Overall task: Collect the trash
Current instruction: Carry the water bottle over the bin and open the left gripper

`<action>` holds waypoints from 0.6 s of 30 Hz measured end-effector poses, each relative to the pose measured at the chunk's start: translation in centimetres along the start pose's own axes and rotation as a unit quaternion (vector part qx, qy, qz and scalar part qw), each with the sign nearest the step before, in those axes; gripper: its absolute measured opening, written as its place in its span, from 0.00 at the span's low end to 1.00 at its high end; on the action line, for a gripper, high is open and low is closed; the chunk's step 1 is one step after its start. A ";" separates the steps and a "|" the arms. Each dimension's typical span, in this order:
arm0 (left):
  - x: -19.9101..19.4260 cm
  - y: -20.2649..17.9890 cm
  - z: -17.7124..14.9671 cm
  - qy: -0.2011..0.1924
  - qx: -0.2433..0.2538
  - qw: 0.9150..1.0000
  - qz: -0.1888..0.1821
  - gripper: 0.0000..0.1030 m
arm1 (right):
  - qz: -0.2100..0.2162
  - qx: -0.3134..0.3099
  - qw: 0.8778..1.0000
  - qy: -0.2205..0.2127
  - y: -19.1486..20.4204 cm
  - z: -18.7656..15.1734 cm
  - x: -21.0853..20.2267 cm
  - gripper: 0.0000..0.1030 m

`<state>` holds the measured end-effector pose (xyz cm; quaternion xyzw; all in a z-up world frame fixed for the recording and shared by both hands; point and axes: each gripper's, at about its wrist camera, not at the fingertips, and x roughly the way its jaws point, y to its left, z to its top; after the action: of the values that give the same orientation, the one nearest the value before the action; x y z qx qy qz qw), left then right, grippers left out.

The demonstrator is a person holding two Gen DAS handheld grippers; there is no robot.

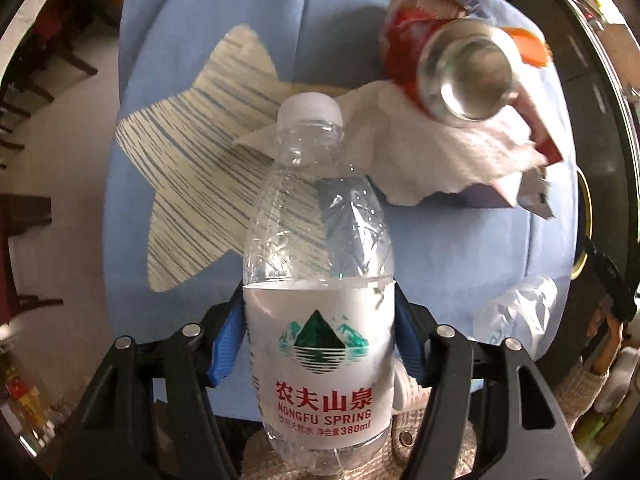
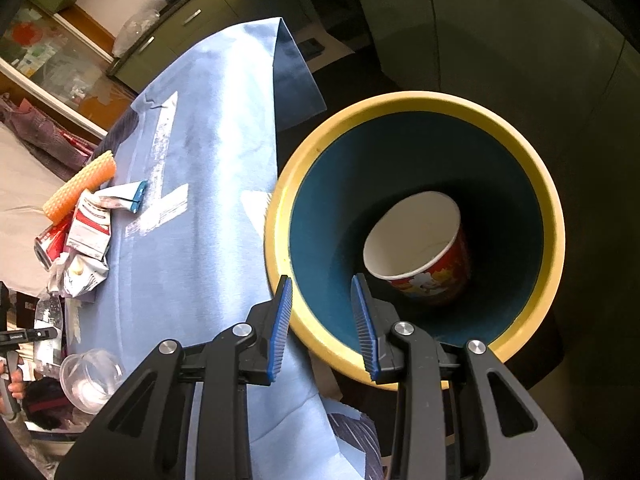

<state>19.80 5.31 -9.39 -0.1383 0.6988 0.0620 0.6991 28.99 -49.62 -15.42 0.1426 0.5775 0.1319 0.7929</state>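
Blue-clothed worktop (image 1: 192, 40), kitchen cabinets behind. Left claw (image 1: 320, 344) pinching water bottle (image 1: 320, 300) around its label. Right claw (image 2: 324, 324) spread, astride yellow rim of bin (image 2: 416, 240), paper cup (image 2: 420, 248) inside. Red can (image 1: 452, 64), tissue (image 1: 448, 148), wrappers (image 2: 86, 240) heaped at worktop's far edge. Risk: thin, slick bottle twisting or slipping loose; bin tipping if rim nudged.

One water bottle (image 1: 320, 272), one can (image 1: 448, 68), one bin (image 2: 416, 236), one paper cup (image 2: 420, 244).
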 end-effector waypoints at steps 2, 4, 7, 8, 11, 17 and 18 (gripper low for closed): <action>-1.0 -0.4 -0.5 -0.007 0.006 1.000 0.002 0.60 | 0.002 -0.002 1.000 0.001 0.1 -0.2 0.0 0.31; -1.5 -0.6 -1.0 -0.012 0.009 1.000 0.004 0.60 | 0.004 -0.004 1.000 0.002 0.1 -0.4 -0.1 0.31; -2.6 -1.3 -1.6 -0.023 0.017 1.000 0.006 0.60 | 0.006 -0.004 1.000 0.001 -0.1 -0.8 -0.4 0.31; -2.7 -1.3 -1.4 -0.028 0.021 0.999 0.006 0.60 | 0.007 -0.004 1.000 -0.001 -0.2 -0.9 -0.6 0.31; -4.5 -2.6 -2.0 -0.051 0.044 0.998 0.007 0.60 | 0.010 0.001 1.000 -0.009 -0.9 -1.3 -1.4 0.31; -7.9 -11.2 -4.3 -0.084 0.164 0.983 -0.005 0.60 | 0.020 0.018 0.999 -0.040 -2.9 -2.4 -4.4 0.31; -7.9 -13.7 -4.7 -0.083 0.195 0.977 -0.008 0.60 | 0.022 0.022 0.998 -0.047 -3.3 -2.7 -5.1 0.31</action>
<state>19.02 -8.18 0.04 0.0014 0.6356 -0.0697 0.7689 25.03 -54.40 -13.04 0.1783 0.5393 0.1296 0.8128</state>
